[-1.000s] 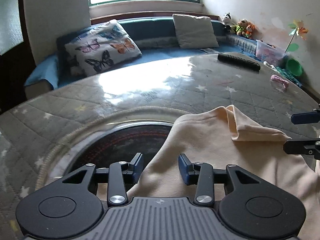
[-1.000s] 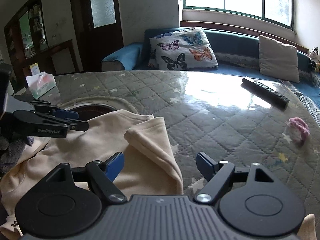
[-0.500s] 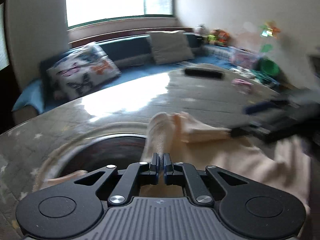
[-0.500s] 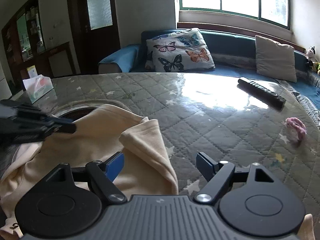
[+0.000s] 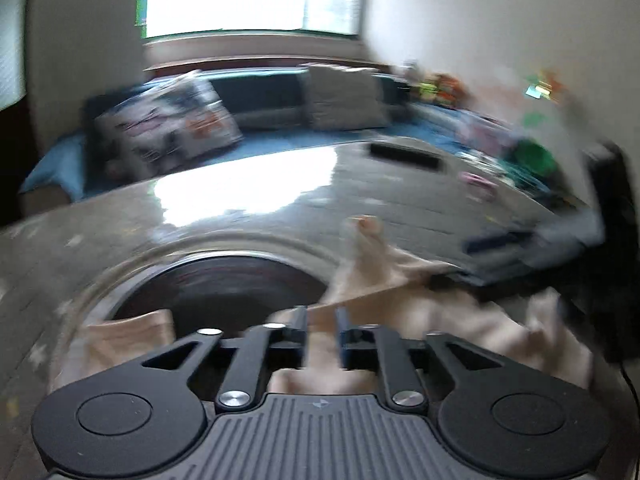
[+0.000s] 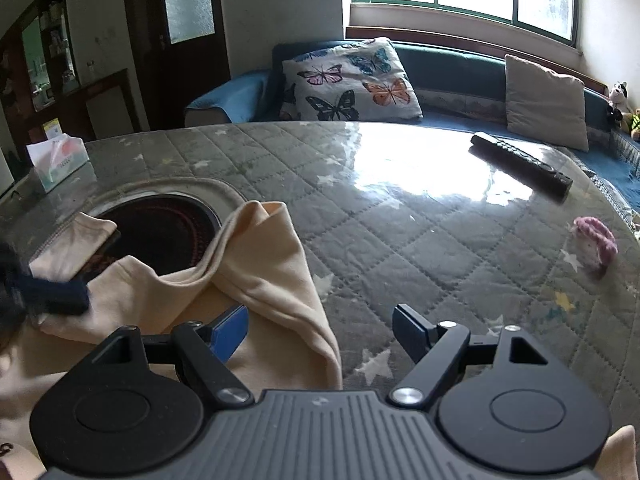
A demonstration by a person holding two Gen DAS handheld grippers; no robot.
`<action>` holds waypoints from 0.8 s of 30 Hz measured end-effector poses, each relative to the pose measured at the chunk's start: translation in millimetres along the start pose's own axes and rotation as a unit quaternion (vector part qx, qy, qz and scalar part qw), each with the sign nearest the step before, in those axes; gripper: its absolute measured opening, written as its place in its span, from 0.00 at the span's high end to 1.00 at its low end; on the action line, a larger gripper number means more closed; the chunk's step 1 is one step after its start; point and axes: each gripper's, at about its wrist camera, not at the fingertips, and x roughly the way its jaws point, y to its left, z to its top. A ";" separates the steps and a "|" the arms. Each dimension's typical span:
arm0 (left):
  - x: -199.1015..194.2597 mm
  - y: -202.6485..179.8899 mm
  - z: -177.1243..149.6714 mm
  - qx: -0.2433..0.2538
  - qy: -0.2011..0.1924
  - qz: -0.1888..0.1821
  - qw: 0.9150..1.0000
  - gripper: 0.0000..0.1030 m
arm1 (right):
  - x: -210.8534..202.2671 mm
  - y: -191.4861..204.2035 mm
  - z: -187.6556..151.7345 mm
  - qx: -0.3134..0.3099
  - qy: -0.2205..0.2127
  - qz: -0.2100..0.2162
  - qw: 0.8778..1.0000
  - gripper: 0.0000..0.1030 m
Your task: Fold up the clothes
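On the quilted desk (image 6: 400, 240), a cream garment (image 6: 260, 276) lies rumpled beside a dark round inset (image 6: 160, 232). The right gripper (image 6: 320, 330) hovers over the garment's folded edge, jaws spread wide and holding nothing. The left gripper (image 5: 322, 330), blurred, has its jaws narrowly parted with cream cloth between them; whether they grip it is unclear.

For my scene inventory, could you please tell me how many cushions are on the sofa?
2: a butterfly cushion towards the sofa's left end, and a plain cushion further right. Others may lie outside the frame.
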 end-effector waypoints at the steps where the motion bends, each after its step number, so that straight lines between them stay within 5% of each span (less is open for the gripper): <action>1: 4.3 5.6 1.3 -0.016 0.010 0.003 1.000 0.54 | 1.0 0.4 -0.3 -0.001 0.002 0.001 1.000 0.21; 6: 30.9 13.1 -0.8 -0.031 0.068 -0.012 0.997 0.54 | 4.0 8.3 -2.4 -0.019 0.006 0.012 1.000 0.22; 8: 37.5 12.8 -3.3 -0.033 0.077 -0.013 0.996 0.85 | 5.0 13.2 -3.0 -0.031 0.007 0.015 0.999 0.22; 10: 40.2 15.4 -3.7 -0.045 0.074 -0.016 0.996 0.90 | 8.2 17.7 -3.2 -0.045 0.009 0.011 0.999 0.22; 15: 27.5 20.1 6.8 -0.027 0.015 0.051 0.998 0.92 | 17.3 17.0 1.9 -0.056 0.008 0.004 0.998 0.25; 19: 28.9 39.8 15.7 -0.036 -0.008 0.126 0.991 0.92 | 18.7 1.8 10.8 -0.031 -0.026 -0.067 0.997 0.25; 24: 49.3 58.6 18.4 -0.042 0.007 0.139 0.989 0.91 | 17.9 -25.1 16.6 0.034 -0.028 -0.095 0.995 0.25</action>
